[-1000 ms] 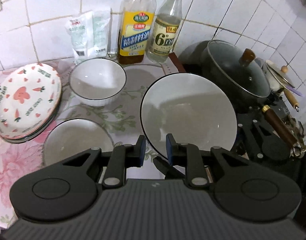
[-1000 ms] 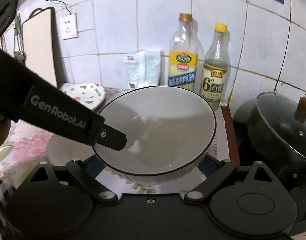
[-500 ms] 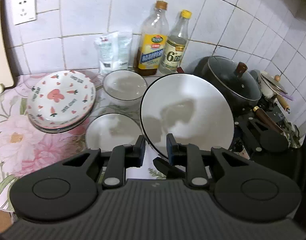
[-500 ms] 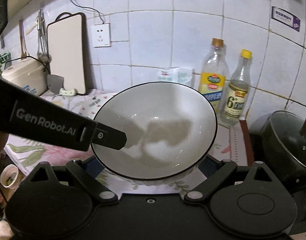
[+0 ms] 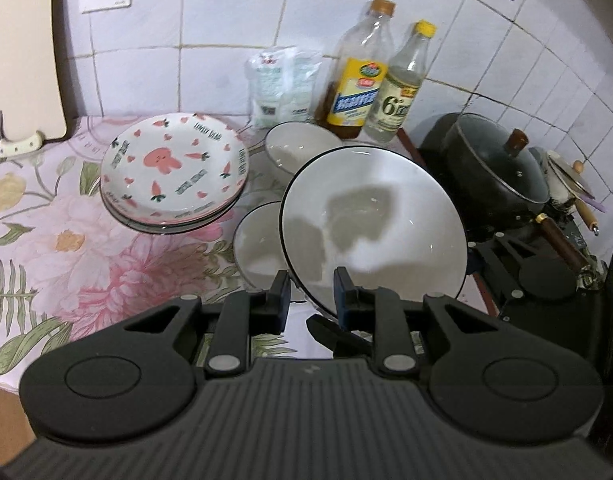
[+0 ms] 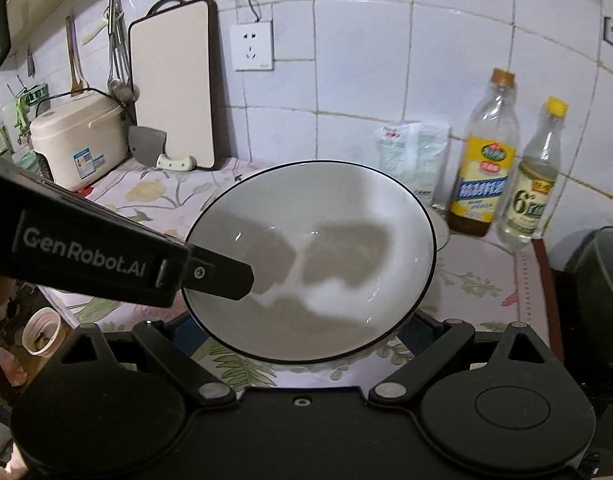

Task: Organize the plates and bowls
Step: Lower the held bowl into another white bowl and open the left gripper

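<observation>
Moved: both tools have carried the large black-rimmed white bowl (image 5: 372,224) back, above the floral worktop (image 5: 46,240).
Left tool (image 5: 308,294): pinching its near rim.
Right tool (image 6: 302,334): spread wide, cradling the bowl's sides.
Room: bare worktop left of the carrot-print plates (image 5: 172,172).

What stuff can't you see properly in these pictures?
- Right gripper, right wrist view: the big bowl covers its fingertips, so its grip can't be judged.
- Stack of carrot plates, left wrist view: only the rims underneath show, so no sure count.
- Small bowl, left wrist view: partly hidden behind the big bowl.
- Bottle labels, left wrist view: too blurred to read.
- Black pot, right wrist view: cut off by the edge.
</observation>
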The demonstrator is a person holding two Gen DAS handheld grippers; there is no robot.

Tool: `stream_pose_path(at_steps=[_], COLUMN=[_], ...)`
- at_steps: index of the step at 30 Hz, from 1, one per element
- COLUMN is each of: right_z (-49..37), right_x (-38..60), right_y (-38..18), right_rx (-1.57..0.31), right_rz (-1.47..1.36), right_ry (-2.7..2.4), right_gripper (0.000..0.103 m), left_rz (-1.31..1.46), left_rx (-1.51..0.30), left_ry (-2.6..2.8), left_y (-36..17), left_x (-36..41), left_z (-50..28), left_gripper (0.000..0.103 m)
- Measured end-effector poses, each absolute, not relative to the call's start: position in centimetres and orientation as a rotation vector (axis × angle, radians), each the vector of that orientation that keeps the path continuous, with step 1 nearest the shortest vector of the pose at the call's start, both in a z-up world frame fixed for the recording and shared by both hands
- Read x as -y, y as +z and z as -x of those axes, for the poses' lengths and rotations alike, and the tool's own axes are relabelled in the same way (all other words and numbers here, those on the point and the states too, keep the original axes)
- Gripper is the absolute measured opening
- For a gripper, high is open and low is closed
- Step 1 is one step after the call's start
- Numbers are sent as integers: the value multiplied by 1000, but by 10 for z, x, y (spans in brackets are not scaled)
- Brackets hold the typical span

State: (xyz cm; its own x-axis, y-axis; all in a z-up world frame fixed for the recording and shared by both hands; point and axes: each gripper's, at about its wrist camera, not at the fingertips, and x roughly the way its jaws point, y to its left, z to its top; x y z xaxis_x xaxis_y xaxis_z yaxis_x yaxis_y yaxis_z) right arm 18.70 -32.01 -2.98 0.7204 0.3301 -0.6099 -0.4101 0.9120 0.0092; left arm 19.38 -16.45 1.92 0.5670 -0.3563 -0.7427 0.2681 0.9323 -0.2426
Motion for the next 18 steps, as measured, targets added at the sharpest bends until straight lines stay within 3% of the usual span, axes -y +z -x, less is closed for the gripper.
stream_pose_path(at_steps=[18], right_z=[-254], right_x=[304], right_y=[-77], right_rx=[-815], right_rz=[210], right_ry=[440], right_gripper=[98], left_rz=[186], left_rx=[-1042], left_ry=[-369], left_y=[-47], left_x=[154], left_z=[-260], left_gripper=[21])
